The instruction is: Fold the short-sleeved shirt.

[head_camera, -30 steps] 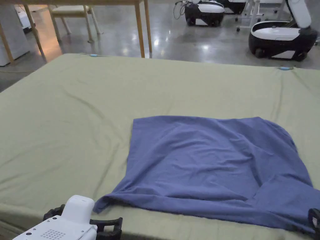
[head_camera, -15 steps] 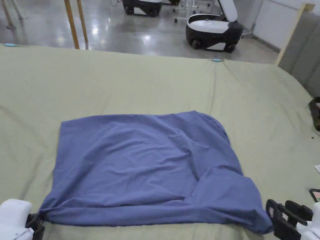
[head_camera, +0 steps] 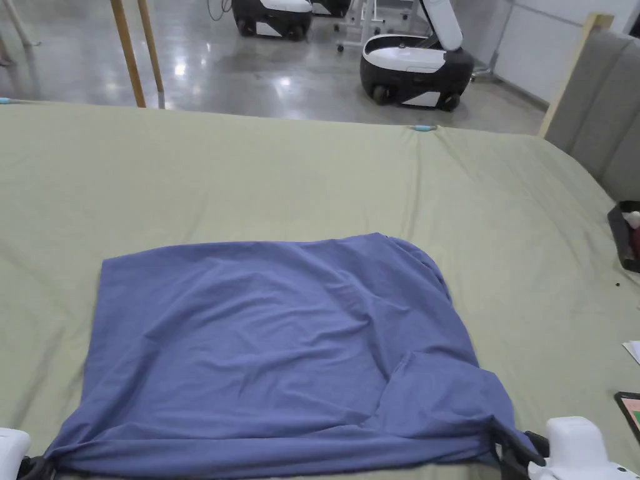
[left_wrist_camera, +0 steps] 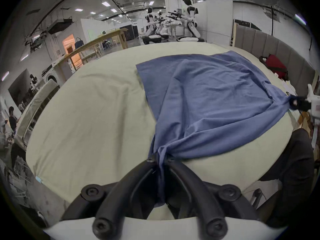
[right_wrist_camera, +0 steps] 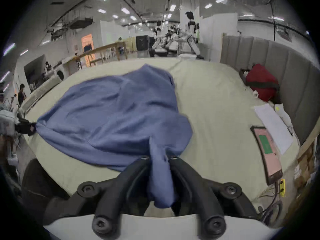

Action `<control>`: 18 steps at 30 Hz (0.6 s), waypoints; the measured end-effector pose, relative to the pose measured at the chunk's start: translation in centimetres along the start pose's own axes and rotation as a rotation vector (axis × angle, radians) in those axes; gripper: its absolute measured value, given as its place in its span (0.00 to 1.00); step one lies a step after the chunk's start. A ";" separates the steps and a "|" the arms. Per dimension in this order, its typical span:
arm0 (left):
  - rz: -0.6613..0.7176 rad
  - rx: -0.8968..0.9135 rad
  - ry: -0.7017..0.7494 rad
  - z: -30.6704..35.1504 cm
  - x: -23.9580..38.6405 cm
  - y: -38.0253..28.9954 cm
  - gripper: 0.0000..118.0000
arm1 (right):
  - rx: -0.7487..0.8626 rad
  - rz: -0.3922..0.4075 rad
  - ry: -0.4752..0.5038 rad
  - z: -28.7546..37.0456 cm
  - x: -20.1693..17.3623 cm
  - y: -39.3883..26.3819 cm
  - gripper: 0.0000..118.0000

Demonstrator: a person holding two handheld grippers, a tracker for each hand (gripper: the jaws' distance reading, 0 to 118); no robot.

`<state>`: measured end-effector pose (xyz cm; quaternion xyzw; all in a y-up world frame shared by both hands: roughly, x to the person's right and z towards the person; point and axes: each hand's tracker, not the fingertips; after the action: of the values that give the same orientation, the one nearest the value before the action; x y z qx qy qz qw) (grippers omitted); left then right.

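The blue shirt (head_camera: 275,350) lies spread on the green bed sheet (head_camera: 250,169), stretching away from both grippers, the left gripper (left_wrist_camera: 160,160) and right gripper (right_wrist_camera: 158,157) each clamped on a near corner, equally close.

The blue short-sleeved shirt (head_camera: 275,350) lay spread on the pale green sheeted bed (head_camera: 300,175), toward its near edge. The left gripper (left_wrist_camera: 160,159) held the shirt's near left corner, and the right gripper (right_wrist_camera: 158,157) held its near right corner. A red bag (right_wrist_camera: 259,84) sat at the bed's right side, against the grey padded headboard (head_camera: 600,106). A white wheeled robot base (head_camera: 412,69) stood on the floor beyond the bed's far edge.
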<state>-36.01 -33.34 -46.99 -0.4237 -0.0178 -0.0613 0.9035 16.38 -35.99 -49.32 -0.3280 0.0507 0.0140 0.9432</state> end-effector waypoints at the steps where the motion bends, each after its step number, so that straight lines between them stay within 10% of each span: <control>1: -0.001 0.005 0.001 0.8 -0.2 0.7 0.03 | 0.032 -0.022 0.013 0.9 0.0 1.1 0.12; 8: -0.037 0.109 0.042 1.8 -1.1 8.7 0.03 | 0.062 0.032 0.048 0.6 0.3 11.4 0.12; 18: 0.057 -0.111 0.033 -12.9 -3.4 16.9 0.03 | -0.126 0.006 0.006 -15.9 0.0 17.3 0.12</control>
<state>-37.54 -32.18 -68.45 -0.4723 0.0124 -0.0435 0.8802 14.00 -32.28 -72.40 -0.3866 0.0535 0.0189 0.9205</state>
